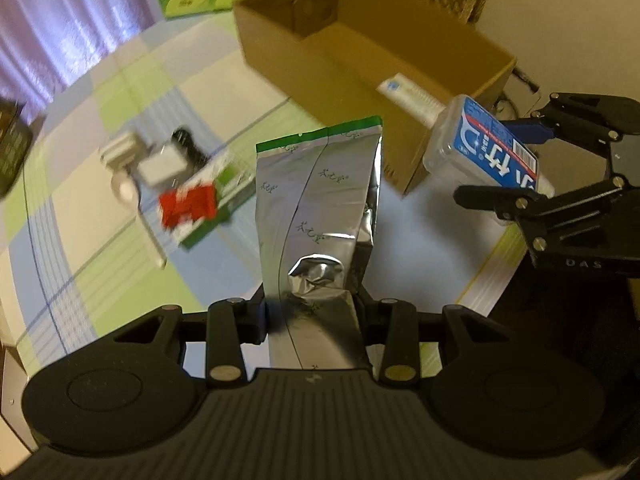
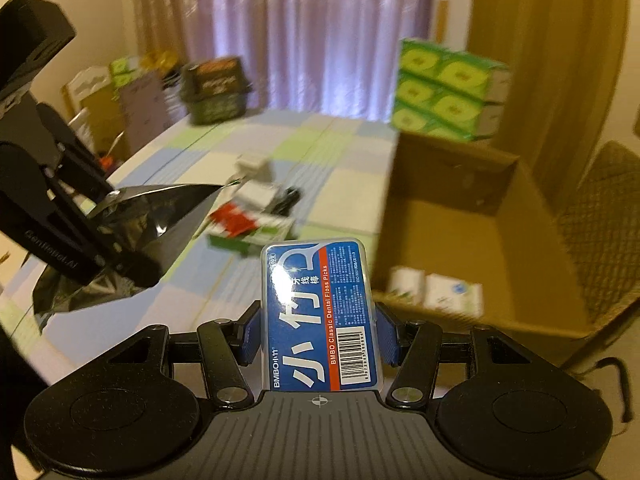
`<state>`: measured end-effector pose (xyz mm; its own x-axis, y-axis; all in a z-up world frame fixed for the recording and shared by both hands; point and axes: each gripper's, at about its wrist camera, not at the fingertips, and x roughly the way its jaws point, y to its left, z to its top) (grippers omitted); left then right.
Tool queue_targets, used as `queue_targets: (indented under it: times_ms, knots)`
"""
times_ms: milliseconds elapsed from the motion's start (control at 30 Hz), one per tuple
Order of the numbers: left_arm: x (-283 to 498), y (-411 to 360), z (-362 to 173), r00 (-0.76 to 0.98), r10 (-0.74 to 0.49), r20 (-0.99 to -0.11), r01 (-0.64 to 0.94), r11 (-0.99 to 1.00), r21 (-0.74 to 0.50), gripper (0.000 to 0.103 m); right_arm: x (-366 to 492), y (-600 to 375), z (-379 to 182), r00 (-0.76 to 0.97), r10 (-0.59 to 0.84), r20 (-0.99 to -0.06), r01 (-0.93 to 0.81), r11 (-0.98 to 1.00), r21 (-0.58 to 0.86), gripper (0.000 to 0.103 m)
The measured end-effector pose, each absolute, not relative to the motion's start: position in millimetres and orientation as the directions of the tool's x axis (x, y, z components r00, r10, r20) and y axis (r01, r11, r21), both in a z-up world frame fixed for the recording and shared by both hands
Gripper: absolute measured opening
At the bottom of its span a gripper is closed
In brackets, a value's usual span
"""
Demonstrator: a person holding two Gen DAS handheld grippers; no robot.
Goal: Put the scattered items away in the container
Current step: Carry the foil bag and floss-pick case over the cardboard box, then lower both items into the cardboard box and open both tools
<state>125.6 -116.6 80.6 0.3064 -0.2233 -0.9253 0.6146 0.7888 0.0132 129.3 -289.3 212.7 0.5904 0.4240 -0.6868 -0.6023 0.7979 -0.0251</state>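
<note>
My left gripper is shut on a silver foil pouch with a green top edge, held upright above the checked tablecloth. My right gripper is shut on a blue floss pick box; in the left wrist view that floss pick box hangs at the near corner of the open cardboard box. The cardboard box holds white packets. On the table lie a red and green carton, a white block and a small black item.
Green tissue packs are stacked behind the cardboard box. A dark basket stands at the table's far end by the purple curtain. A woven chair is at the right of the box.
</note>
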Motion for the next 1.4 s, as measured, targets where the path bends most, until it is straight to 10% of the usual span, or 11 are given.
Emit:
queue_targets:
  times_ms: [1400]
  knots:
    - [243.9,-285.7,103.5,0.265,-0.433,-0.862,0.434,0.851,-0.295,0.034,268.8,-392.6,228.6,0.716,0.254,-0.651,-0.366,0.93,-0.04,0.058]
